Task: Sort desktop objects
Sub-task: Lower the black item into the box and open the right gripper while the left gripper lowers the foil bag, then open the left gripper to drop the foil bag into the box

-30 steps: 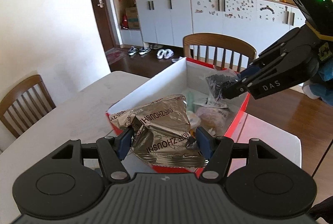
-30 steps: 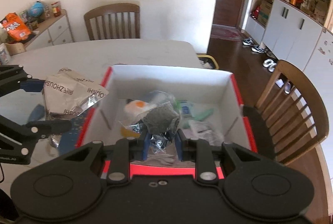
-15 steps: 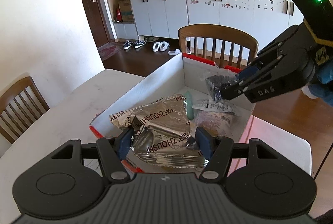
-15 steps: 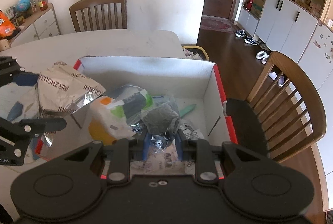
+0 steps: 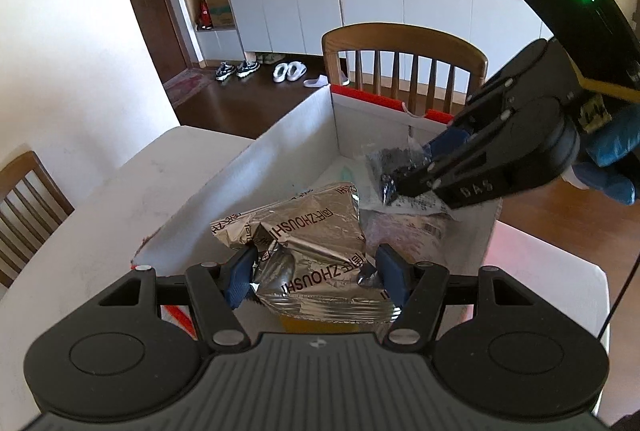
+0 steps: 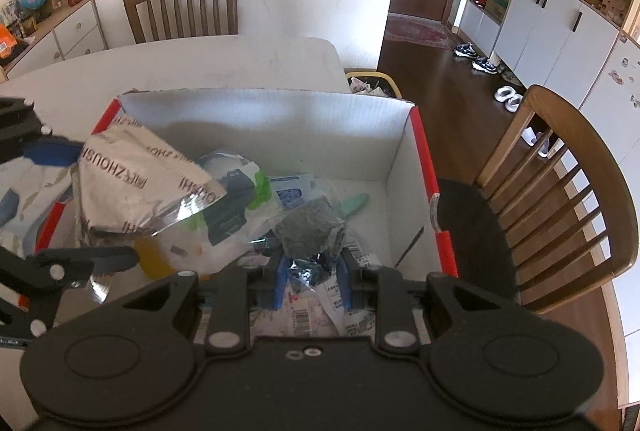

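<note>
Silver bag now lower over box.

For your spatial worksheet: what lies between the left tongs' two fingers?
A crumpled silver foil bag, clamped between the left tongs, in the left wrist view.

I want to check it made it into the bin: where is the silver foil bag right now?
The silver foil bag is clamped in the left tool, over the left part of the red-edged box, beside the right tool's dark packet.
</note>
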`<state>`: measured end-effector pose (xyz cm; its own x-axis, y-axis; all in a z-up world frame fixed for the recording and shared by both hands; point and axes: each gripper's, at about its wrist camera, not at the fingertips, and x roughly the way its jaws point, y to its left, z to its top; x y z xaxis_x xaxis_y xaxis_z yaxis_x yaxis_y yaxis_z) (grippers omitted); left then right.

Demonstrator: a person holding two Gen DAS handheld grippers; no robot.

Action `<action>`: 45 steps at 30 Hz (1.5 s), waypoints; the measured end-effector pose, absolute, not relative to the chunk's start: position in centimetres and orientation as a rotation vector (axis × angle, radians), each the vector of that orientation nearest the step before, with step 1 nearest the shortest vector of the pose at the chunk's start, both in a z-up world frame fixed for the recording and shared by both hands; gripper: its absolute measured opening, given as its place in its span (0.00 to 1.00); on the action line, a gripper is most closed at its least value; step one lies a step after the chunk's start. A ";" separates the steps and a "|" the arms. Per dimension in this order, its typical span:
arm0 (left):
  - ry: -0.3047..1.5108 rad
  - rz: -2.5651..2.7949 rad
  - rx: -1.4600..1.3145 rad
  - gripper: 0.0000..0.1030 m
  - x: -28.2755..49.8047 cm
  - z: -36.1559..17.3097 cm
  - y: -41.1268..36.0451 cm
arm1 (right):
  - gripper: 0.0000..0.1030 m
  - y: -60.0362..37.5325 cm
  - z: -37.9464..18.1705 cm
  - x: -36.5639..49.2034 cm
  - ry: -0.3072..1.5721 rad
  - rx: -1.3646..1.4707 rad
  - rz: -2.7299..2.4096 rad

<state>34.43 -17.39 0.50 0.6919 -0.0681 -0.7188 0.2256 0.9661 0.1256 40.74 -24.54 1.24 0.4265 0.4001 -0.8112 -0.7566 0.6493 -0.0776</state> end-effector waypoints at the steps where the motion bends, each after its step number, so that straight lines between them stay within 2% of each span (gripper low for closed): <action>1: 0.792 -0.164 0.212 0.62 34.7 0.5 -17.4 | 0.24 -24.5 1.1 40.9 0.857 -0.475 0.756; 26: 0.918 -0.228 0.291 0.63 39.8 -2.8 -18.9 | 0.29 -23.9 -2.8 43.4 0.924 -0.520 0.741; 29: 0.929 -0.230 0.286 0.66 40.2 -2.8 -18.8 | 0.31 -24.1 -3.0 43.3 0.926 -0.522 0.740; 34: 0.941 -0.215 0.260 0.72 40.3 -2.7 -18.6 | 0.45 -24.3 -2.7 43.0 0.916 -0.510 0.743; 45: 0.934 -0.233 0.190 0.79 39.2 -1.6 -17.8 | 0.55 -24.9 -1.0 42.3 0.896 -0.498 0.739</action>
<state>39.15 -17.78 -1.57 0.5725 -0.1154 -0.8117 0.2791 0.9584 0.0605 42.28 -24.87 -1.01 0.4108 0.3628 -0.8365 -0.7523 0.6531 -0.0862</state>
